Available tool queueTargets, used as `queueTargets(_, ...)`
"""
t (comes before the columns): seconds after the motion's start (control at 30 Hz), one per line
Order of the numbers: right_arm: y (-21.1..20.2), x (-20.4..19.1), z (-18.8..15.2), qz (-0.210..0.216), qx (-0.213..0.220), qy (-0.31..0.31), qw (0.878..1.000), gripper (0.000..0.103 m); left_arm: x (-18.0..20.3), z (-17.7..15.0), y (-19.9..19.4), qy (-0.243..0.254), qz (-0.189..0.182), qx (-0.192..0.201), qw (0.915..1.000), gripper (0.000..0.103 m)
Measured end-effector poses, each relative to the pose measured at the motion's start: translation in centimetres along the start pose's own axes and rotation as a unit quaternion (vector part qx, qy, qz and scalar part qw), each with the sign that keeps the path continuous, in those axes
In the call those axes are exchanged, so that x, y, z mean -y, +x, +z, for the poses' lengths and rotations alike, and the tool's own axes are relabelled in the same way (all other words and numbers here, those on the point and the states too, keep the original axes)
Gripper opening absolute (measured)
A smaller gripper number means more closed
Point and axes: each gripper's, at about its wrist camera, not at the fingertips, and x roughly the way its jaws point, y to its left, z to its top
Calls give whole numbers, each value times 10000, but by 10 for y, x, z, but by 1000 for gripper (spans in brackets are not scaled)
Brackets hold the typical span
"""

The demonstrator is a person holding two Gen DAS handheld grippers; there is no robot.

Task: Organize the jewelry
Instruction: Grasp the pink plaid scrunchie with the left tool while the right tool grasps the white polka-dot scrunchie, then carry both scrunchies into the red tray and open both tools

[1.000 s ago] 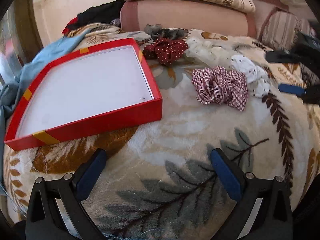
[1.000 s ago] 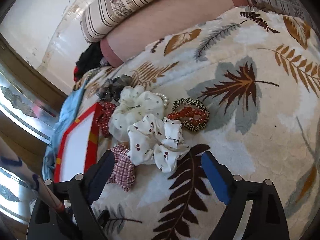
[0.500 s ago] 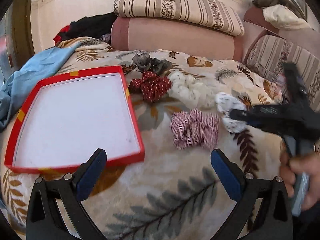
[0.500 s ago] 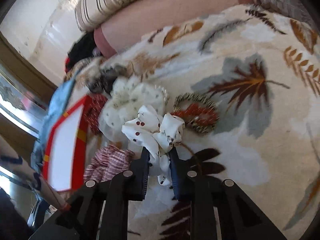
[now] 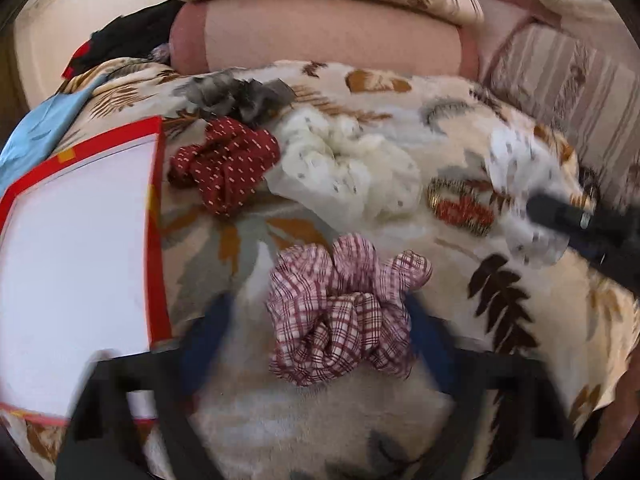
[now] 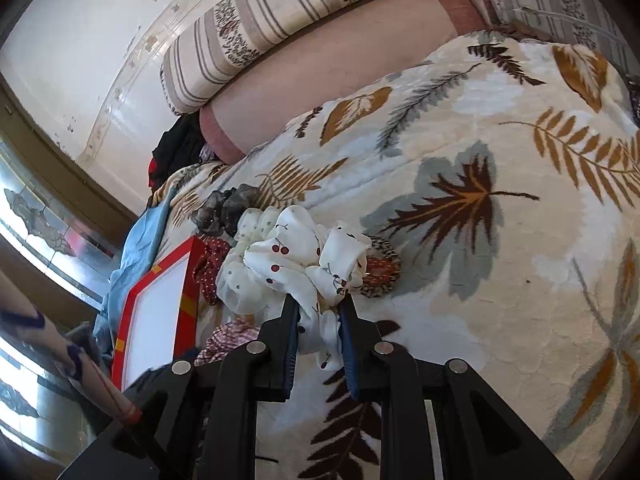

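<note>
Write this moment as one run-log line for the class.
left gripper: closing around plaid scrunchie | right gripper: shut on cherry-print scrunchie | red box: empty

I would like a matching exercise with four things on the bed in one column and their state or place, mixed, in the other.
Things:
1. cherry scrunchie
2. plaid scrunchie
3. dark red scrunchie
4. red box

States:
A. lies beside the box corner, untouched
B. empty, white inside
C. pinched by the right gripper
D. between the closing jaws of the left gripper

Pairs: 1-C, 2-D, 3-A, 4-B
</note>
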Motion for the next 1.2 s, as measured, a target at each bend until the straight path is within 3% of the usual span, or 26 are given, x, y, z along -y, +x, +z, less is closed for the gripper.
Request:
queueTargets(0.1,7,-7,1,64,-6,-82,9999,21,-1,0,0,76,69,152,9998,48)
queueTargets(0.23,8,-15,1,86,55,-199,9997,21,-17,7,-11,-186,-277,296,9990,15)
queueTargets(0.4,8,-21,1,68,165,-384,9991,21,-19,15,-25,9,-185,655,9977,15)
queueTargets(0.57,18,-26,4,131,93,-412,9990,21,-23,15,-25,-22,-545,539,9971,14)
queueTargets(0.7,17,-26,2,174,45,-443,9989,23,-17,12,-10,34,-563,268,9980,14)
queueTargets(0.77,15,-26,2,190,51,-445,9988,24,-14,10,-1,29,-510,181,9985,27)
queueTargets(0.9,14,-24,2,119,86,-440,9989,24,-5,9,10,234,-408,148,9988,32)
queueTargets(0.93,15,-23,3,122,74,-420,9990,24,-3,8,12,277,-386,133,9988,31)
queueTargets(1.0,18,-24,3,131,43,-417,9990,24,-5,9,11,229,-417,158,9987,15)
queueTargets(1.2,14,-32,2,226,184,-549,9981,24,-15,17,-21,48,-567,709,9959,11)
